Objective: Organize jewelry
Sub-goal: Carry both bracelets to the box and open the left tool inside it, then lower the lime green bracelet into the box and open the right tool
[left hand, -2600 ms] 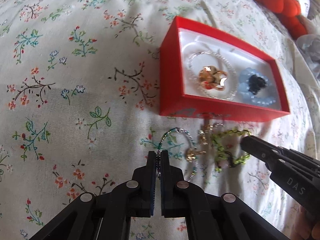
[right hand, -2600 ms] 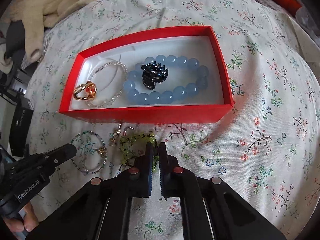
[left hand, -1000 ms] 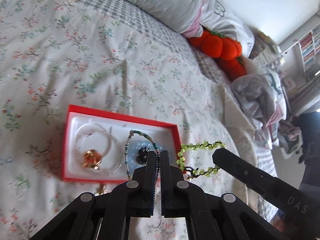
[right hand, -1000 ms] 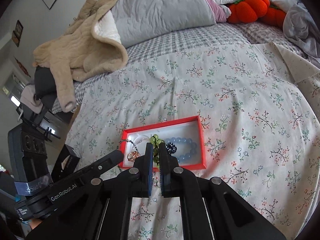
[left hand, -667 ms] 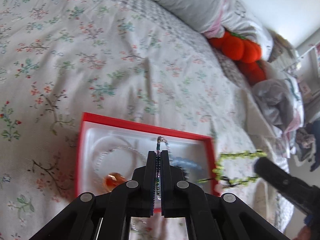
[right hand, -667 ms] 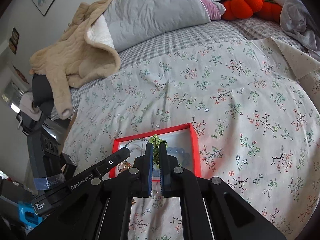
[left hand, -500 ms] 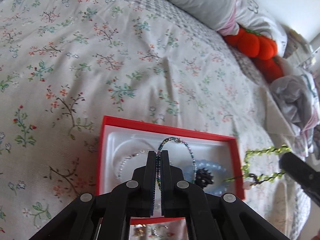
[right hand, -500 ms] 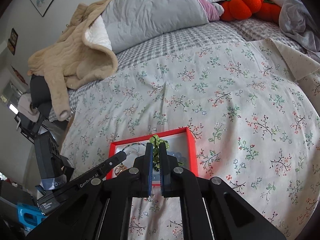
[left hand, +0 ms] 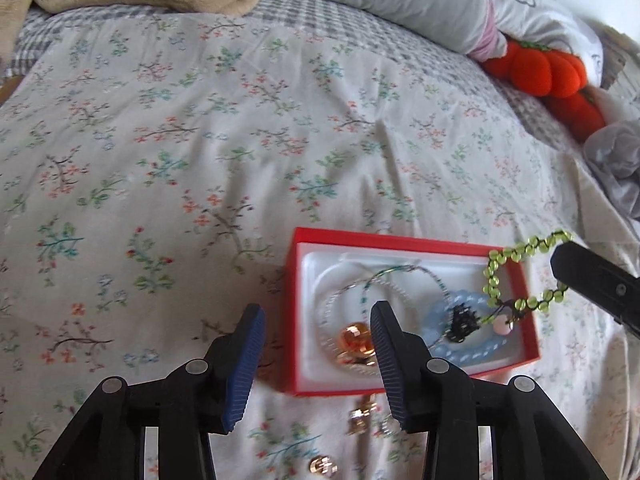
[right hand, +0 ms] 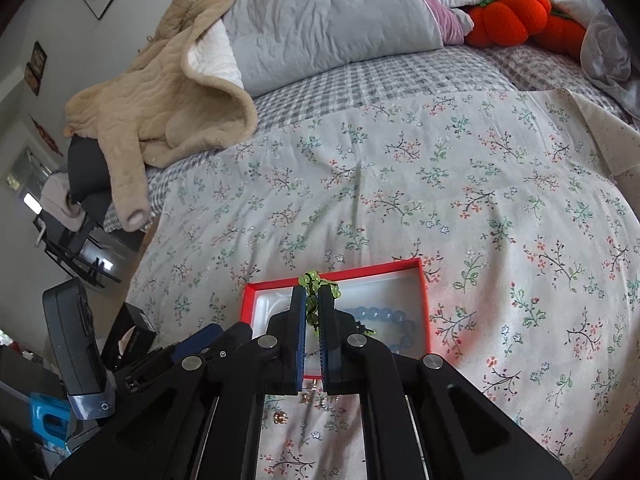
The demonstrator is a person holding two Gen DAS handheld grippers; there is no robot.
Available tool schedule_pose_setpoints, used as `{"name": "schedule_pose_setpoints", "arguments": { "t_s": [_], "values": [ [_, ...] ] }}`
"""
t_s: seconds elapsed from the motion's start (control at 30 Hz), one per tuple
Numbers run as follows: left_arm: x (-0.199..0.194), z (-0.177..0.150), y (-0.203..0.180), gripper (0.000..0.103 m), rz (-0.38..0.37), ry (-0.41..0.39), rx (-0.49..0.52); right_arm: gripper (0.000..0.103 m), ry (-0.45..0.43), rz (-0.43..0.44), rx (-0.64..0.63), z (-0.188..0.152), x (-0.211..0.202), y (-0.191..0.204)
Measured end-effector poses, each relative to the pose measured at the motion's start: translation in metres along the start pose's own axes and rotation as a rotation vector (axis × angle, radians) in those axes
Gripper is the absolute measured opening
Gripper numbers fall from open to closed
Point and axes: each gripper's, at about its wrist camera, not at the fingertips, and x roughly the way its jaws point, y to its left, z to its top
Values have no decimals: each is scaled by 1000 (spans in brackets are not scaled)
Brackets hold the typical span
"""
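Observation:
A red jewelry box point(left hand: 294, 316) with a white lining lies on the floral bedspread. In it are a blue bead bracelet point(left hand: 440, 344), a black clip point(left hand: 462, 320), a gold ring point(left hand: 354, 338), a clear bead bracelet and a thin teal bead bracelet point(left hand: 404, 270). My left gripper point(left hand: 316, 364) is open and empty above the box's left edge. My right gripper point(right hand: 313, 316) is shut on a green bead bracelet point(left hand: 516, 276), which hangs above the box's right side. The box also shows in the right wrist view point(right hand: 423, 308).
Small gold earrings point(left hand: 362, 420) lie on the bedspread in front of the box. A grey pillow point(right hand: 332, 20), a beige jacket point(right hand: 160, 96) and an orange pumpkin plush point(right hand: 508, 12) lie at the far end of the bed. Dark equipment point(right hand: 76, 344) stands at the left bed edge.
My left gripper has opened and let the teal bracelet drop into the box. My right gripper has carried the green bracelet over the box's right side.

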Motion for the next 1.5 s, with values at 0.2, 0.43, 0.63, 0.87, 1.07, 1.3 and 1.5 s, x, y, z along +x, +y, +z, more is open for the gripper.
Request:
{"name": "schedule_pose_setpoints", "arguments": {
  "t_s": [0.2, 0.43, 0.63, 0.87, 1.07, 1.3, 1.5],
  "values": [
    [2, -4, 10, 47, 5, 21, -19, 6, 14, 27, -30, 0, 23, 15],
    [4, -5, 2, 47, -13, 33, -10, 6, 28, -103, -3, 3, 44, -18],
    [7, -5, -2, 47, -19, 44, -9, 6, 43, -184, 32, 3, 45, -45],
    [5, -9, -10, 53, -17, 59, 4, 20, 66, -189, 26, -2, 28, -49],
    [1, -16, -18, 59, 1, 73, 34, 44, 69, -191, 1, -12, 6, -44],
    [-8, -29, -20, 69, 39, 90, 49, 50, 113, -206, -18, -29, -9, -40],
    [-6, -42, -17, 75, 76, 140, 64, 61, 187, -239, -37, -50, -8, -38]
  ]
}}
